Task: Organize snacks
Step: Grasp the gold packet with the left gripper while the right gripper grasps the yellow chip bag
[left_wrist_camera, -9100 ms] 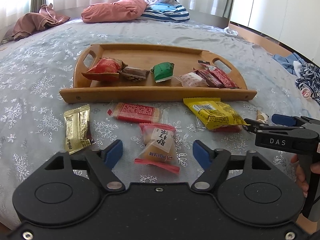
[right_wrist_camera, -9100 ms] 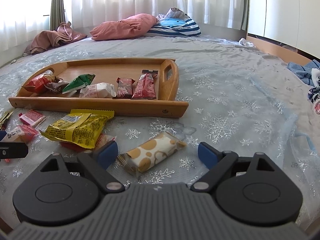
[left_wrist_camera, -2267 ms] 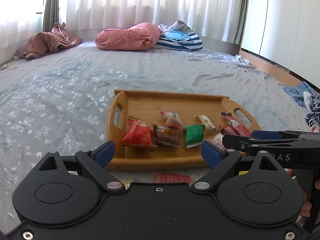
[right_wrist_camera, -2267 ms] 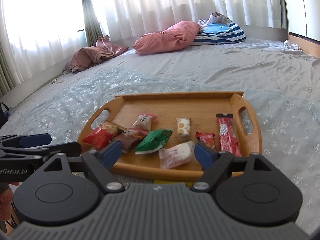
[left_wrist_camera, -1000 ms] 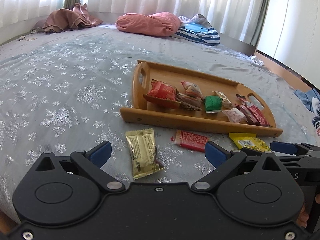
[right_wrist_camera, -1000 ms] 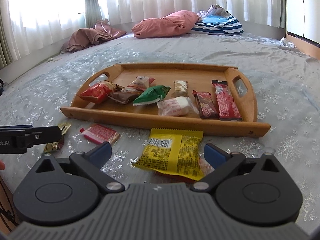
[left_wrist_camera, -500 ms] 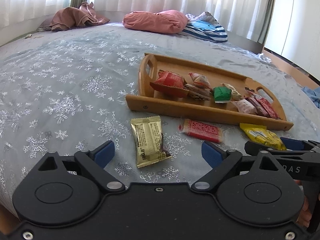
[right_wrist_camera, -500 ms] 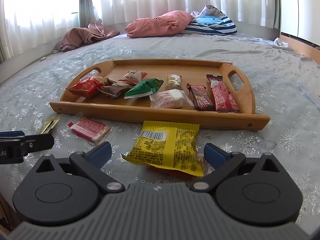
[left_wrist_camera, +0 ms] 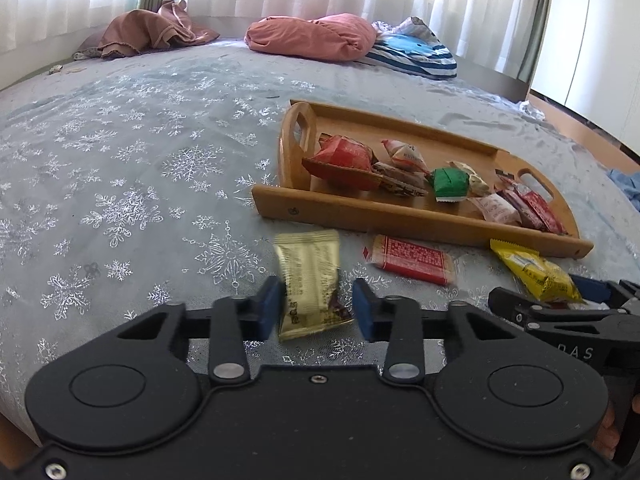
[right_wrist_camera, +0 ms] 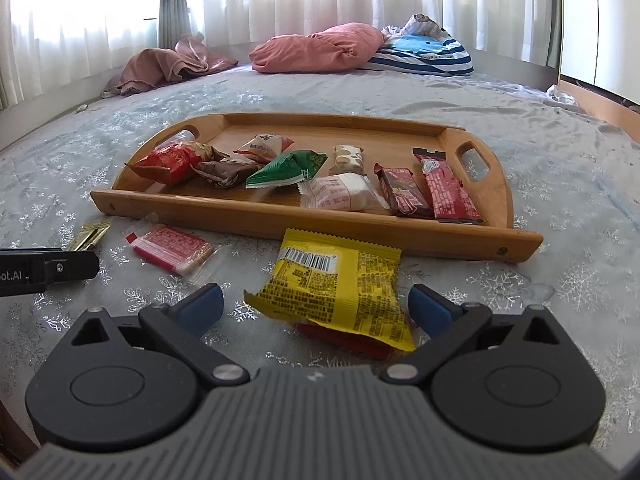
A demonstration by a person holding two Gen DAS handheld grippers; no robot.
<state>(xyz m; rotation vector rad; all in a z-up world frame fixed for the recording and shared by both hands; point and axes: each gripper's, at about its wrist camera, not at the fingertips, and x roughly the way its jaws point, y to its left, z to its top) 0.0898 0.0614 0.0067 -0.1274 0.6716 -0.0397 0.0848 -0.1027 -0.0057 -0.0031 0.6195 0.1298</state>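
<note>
A wooden tray [left_wrist_camera: 400, 216] [right_wrist_camera: 280, 216] holds several wrapped snacks on the snowflake bedspread. My left gripper [left_wrist_camera: 316, 308] has its jaws closing around a gold snack packet [left_wrist_camera: 308, 280]; small gaps still show at both pads. My right gripper [right_wrist_camera: 316, 304] is open, its fingers on either side of a yellow snack bag [right_wrist_camera: 340, 280] that lies on a red packet [right_wrist_camera: 340, 340]. A red flat packet [left_wrist_camera: 410, 260] [right_wrist_camera: 172, 248] lies in front of the tray. The yellow bag [left_wrist_camera: 532, 272] also shows in the left wrist view.
A pink pillow [left_wrist_camera: 312, 36] [right_wrist_camera: 316, 46], a striped cushion [left_wrist_camera: 412, 54] and a brown cloth [left_wrist_camera: 148, 36] lie at the far side of the bed. The left gripper's tip [right_wrist_camera: 60, 266] shows at the left of the right wrist view.
My left gripper has moved forward onto the gold packet and narrowed its jaws around it. My right gripper has come closer to the yellow bag.
</note>
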